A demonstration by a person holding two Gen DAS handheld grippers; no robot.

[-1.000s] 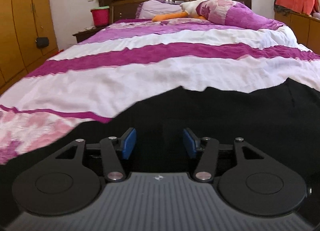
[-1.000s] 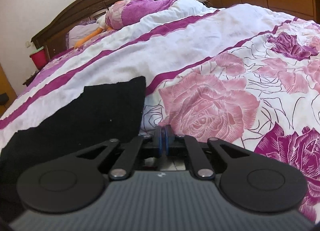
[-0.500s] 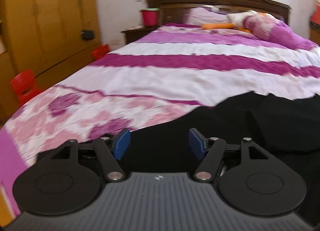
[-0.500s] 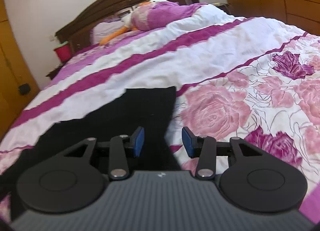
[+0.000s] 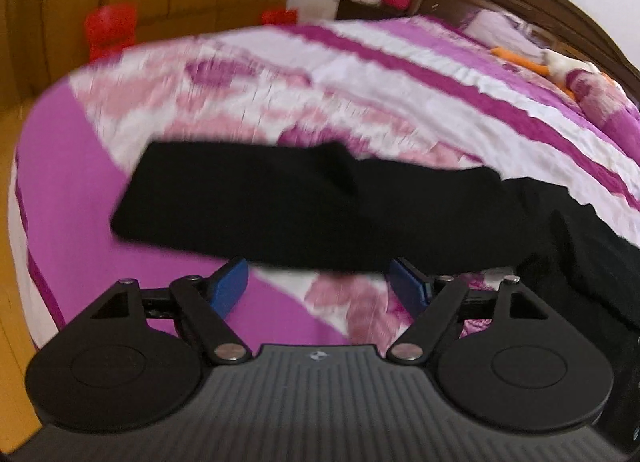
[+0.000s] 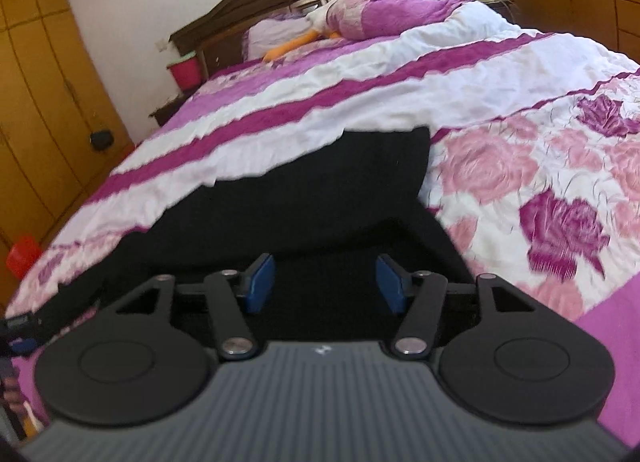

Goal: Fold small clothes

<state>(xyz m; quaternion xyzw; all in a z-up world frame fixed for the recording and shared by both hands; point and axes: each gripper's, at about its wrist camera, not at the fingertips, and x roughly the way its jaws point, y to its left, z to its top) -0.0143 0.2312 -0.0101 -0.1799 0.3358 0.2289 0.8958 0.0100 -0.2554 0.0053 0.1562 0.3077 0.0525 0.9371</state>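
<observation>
One black garment point(image 5: 304, 201) flat on bed point(image 5: 400, 73), soft, light, floppy; best pinched at corner or edge. Left hand-held gripper point(image 5: 318, 284) and right hand-held gripper point(image 6: 325, 282) both wide open, holding nothing

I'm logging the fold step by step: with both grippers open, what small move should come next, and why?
Probably bring the left gripper forward to the near edge of the black garment and close on it. Both it and the right gripper are open and hold nothing, while the garment lies stretched long across the bedspread.
</observation>
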